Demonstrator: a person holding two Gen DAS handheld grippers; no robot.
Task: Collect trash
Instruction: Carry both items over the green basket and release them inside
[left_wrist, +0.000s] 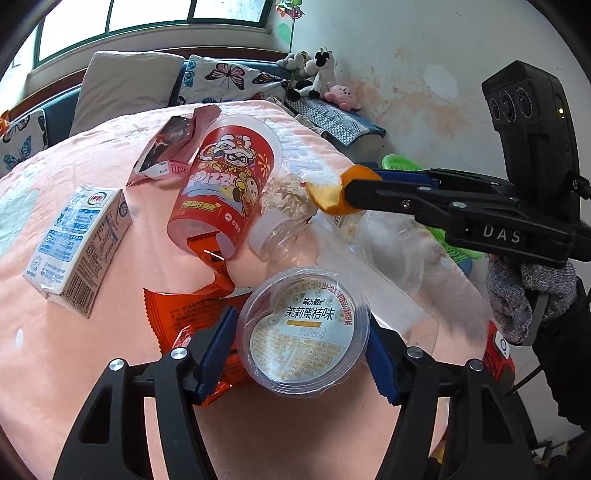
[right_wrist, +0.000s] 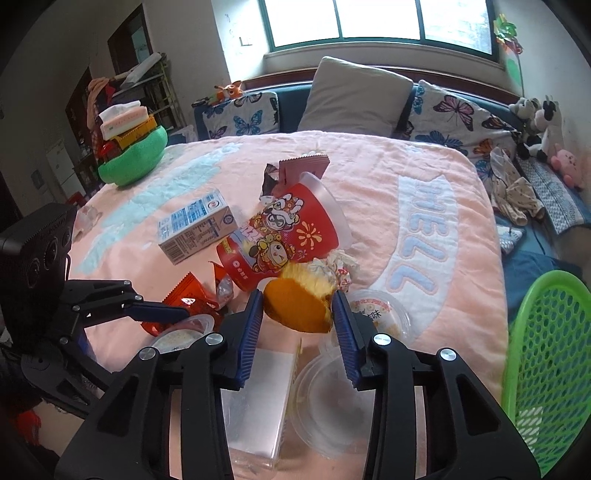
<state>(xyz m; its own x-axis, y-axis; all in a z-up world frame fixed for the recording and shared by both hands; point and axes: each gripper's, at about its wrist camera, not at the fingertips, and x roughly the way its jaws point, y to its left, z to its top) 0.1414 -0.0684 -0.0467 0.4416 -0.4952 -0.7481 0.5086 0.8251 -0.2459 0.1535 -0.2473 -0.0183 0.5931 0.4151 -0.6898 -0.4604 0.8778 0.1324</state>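
You are mid-collection: the right tongs are clenched on a piece of orange peel, lifted clear above the litter on the bed, while the left tongs bracket a clear jelly cup with both pads against its sides, apparently gripping it. Next, carry the peel to the green basket at your right and release it over the opening. Both tools point forward across the bed, the right one held above the left.

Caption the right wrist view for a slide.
Right gripper pinches orange peel above trash-strewn pink blanket.
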